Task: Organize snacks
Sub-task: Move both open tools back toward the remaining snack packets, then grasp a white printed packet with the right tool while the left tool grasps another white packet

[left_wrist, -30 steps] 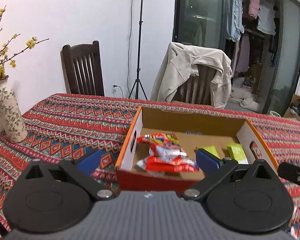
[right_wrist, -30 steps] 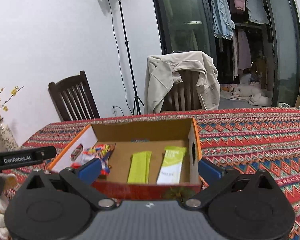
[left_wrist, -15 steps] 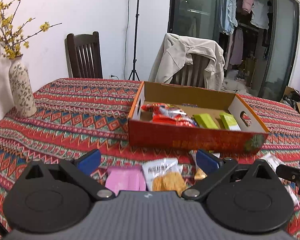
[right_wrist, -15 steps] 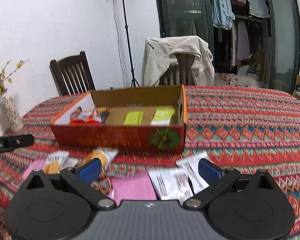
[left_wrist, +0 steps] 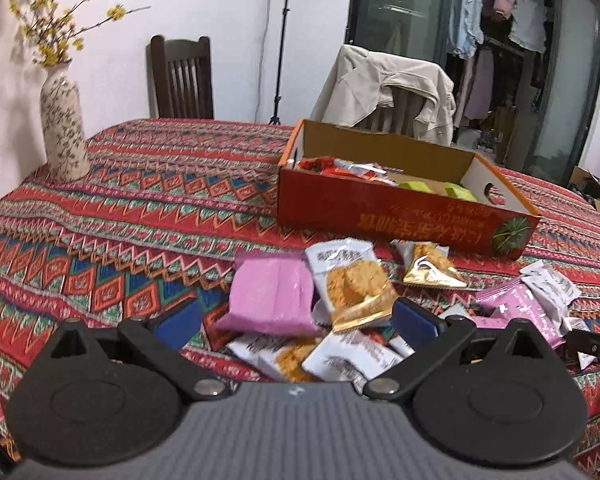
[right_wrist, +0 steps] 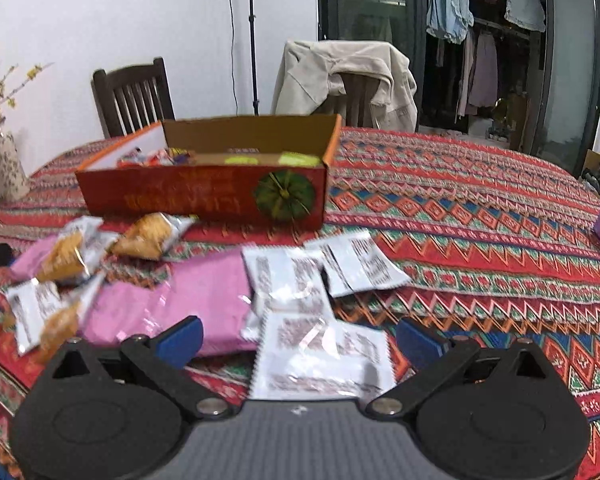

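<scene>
Black round-hubbed left claw [left_wrist: 296,322] and right claw [right_wrist: 298,334], blue fingertip pads, silver pivot screws, grey ribbed bodies.

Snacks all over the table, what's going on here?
A person is sorting snacks with a gripper in each hand. The cardboard box already holds red and green packets. Loose packets lie on the tablecloth in front of it. The left gripper, open, hovers over a pink packet and biscuit packets. The right gripper, also open, hovers over white packets. Neither holds anything.
</scene>
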Demonstrator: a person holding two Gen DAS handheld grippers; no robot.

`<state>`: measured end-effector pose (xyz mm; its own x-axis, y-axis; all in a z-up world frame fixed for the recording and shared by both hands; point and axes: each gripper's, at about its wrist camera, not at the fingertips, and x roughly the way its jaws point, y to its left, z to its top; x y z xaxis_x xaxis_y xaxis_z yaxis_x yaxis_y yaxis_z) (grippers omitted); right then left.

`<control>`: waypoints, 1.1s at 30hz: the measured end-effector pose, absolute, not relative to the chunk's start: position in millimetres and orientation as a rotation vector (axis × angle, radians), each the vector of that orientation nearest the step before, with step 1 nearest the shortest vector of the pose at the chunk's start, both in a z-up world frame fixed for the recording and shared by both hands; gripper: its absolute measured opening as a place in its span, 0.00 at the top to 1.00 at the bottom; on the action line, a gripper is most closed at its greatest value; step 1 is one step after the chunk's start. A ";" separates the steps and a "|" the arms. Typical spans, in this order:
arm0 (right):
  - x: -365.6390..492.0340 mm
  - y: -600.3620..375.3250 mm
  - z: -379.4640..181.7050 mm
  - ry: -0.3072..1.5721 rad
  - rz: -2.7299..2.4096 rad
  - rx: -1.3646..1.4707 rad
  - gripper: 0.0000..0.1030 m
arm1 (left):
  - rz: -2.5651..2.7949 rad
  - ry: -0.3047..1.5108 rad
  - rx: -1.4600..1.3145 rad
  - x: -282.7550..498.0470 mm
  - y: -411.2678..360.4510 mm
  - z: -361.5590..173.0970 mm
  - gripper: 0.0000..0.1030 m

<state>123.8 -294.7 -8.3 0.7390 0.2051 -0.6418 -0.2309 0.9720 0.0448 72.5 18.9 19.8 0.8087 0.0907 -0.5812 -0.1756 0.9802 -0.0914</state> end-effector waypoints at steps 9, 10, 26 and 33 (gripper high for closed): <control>137.8 -306.7 -36.1 0.739 0.240 -0.006 0.00 | 0.158 0.628 -0.163 78.2 29.9 -5.2 0.00; 138.0 -305.6 -37.3 0.732 0.236 -0.011 0.00 | 0.159 0.632 -0.167 79.1 31.0 -7.5 0.00; 117.5 -304.8 -32.0 0.641 0.245 -0.029 0.43 | 0.076 0.620 -0.231 77.7 36.1 -19.1 0.00; 103.3 -302.1 -23.9 0.542 0.243 -0.052 0.43 | 0.089 0.612 -0.227 76.5 35.8 -19.0 0.00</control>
<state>103.3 -302.1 -23.9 0.8288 0.2148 -0.5166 -0.2423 0.9701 0.0147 76.5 35.8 -19.0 0.8153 0.0153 -0.5788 -0.1494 0.9713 -0.1848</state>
